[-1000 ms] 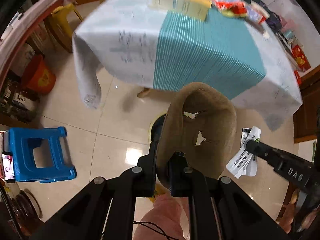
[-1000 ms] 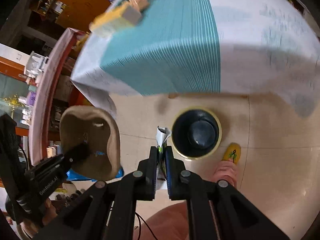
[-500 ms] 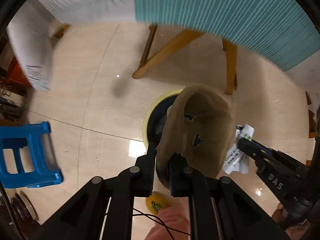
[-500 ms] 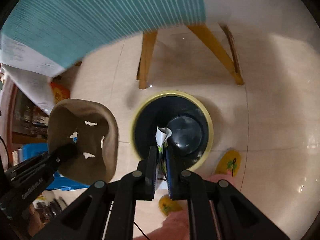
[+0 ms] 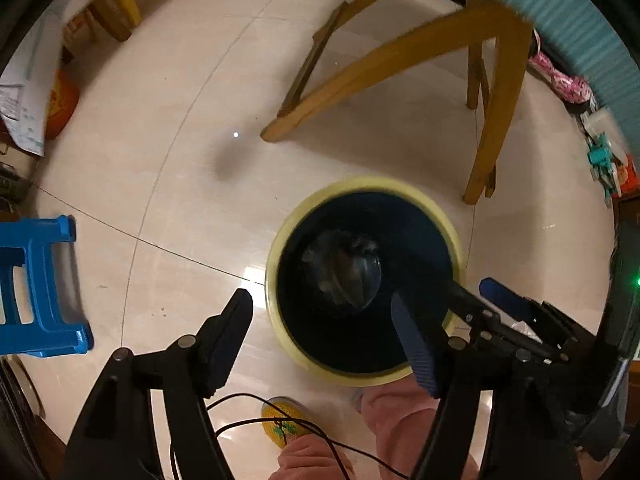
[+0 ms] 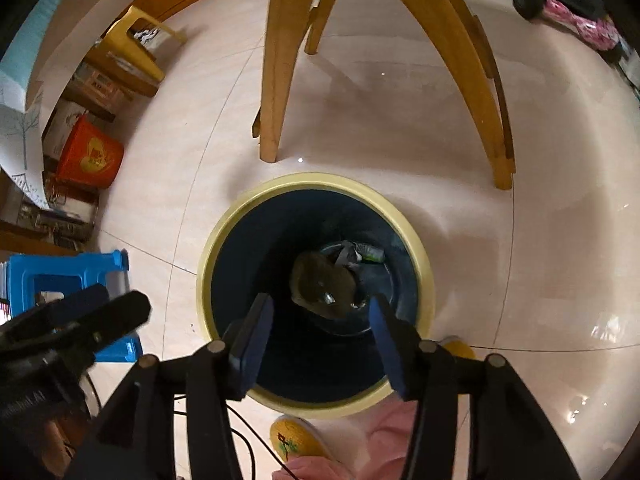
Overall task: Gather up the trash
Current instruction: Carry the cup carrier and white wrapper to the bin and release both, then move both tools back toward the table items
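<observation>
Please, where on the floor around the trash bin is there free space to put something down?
Bare tile lies between the trash bin and the blue stool, and right of the bin beyond the table legs. Crowded: near side, the person's slippers; far left, the orange bucket and boxes.

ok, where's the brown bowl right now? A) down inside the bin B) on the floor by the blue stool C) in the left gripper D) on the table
A: the brown bowl lies at the bottom of the bin, with nothing between either gripper's opening jaws.
</observation>
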Motion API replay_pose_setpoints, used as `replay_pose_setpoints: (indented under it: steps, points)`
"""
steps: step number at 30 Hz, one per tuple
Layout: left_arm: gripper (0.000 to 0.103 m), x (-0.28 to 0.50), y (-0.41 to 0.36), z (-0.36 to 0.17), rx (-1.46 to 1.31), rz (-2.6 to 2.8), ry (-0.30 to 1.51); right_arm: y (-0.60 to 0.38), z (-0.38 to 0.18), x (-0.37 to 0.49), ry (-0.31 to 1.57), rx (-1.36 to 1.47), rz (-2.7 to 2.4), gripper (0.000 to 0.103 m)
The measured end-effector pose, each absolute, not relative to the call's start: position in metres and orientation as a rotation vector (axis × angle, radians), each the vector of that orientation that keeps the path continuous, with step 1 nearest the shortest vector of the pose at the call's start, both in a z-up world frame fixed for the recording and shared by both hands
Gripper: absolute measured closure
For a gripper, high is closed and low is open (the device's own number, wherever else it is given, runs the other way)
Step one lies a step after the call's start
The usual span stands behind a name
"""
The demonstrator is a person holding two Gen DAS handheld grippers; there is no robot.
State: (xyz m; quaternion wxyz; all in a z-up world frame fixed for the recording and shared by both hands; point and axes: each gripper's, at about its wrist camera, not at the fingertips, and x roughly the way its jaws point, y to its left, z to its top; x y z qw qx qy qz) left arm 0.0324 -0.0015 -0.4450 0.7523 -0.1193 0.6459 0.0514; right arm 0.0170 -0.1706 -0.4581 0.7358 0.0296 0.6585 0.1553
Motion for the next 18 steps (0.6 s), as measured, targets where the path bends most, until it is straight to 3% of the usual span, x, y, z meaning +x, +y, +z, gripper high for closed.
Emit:
replay_pose_setpoints:
  steps: [5, 18]
  points:
    - [0.033, 0.024, 0.003, -0.384, -0.259, 0.114, 1.361, -0.168, -0.424, 0.018, 1.439, 0.040, 0.345, 0.052]
    - [0.033, -0.011, 0.008, -0.180, -0.179, 0.100, 1.274, -0.166, -0.228, -0.018, 1.292, -0.011, 0.400, 0.052]
